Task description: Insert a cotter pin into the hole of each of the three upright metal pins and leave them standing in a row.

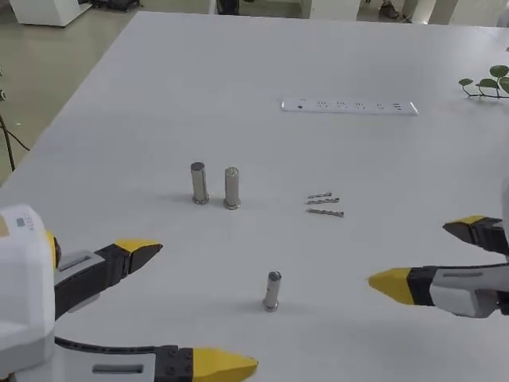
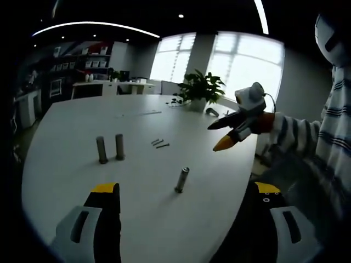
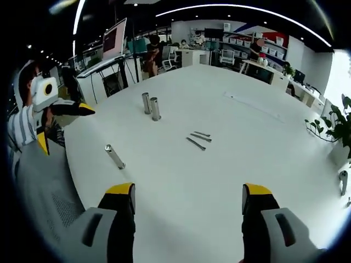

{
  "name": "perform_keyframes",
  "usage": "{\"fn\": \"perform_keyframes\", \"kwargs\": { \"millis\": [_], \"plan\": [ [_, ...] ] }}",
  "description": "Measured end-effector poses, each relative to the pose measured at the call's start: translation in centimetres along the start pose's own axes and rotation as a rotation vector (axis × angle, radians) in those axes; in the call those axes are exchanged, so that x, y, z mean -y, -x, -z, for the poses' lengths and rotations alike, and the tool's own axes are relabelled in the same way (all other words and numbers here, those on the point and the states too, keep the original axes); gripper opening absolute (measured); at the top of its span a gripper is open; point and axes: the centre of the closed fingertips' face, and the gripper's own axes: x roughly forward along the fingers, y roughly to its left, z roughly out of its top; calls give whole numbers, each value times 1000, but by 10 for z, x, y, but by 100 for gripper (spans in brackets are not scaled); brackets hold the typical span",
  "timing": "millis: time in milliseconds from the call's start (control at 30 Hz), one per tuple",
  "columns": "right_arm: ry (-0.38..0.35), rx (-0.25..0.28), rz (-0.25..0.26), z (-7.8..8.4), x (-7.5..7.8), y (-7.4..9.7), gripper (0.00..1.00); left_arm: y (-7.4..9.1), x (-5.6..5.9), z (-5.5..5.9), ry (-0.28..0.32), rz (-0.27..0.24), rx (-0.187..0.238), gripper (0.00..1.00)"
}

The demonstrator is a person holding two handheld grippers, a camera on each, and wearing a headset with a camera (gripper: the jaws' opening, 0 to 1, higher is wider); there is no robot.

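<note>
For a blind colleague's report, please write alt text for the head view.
On a white table stand a pair of metal pins and, nearer, a lone metal pin; three cotter pins lie to their right. The left gripper and right gripper hover open, holding nothing.

From the headset we look forward and down on the lone metal pin (image 1: 272, 290), close, over the white table (image 1: 159, 95). Our left gripper view faces that pin low from its left, our right gripper view from its right. All three views share it, the two paired metal pins (image 1: 231, 188) and the cotter pins (image 1: 324, 201).
</note>
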Motion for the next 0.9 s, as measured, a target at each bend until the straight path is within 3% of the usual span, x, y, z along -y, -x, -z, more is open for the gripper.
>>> {"fn": "perform_keyframes", "kwargs": {
  "millis": [367,533,900],
  "plan": [
    [108,-39,-10,-13,15,-10,77,1,5,7,24,-3,-11,99],
    [128,-30,-32,-26,18,-17,76,2,7,7,26,-10,-7,99],
    [253,-53,-53,-52,27,-34,74,5,9,8,41,-22,1,99]
  ]
}}
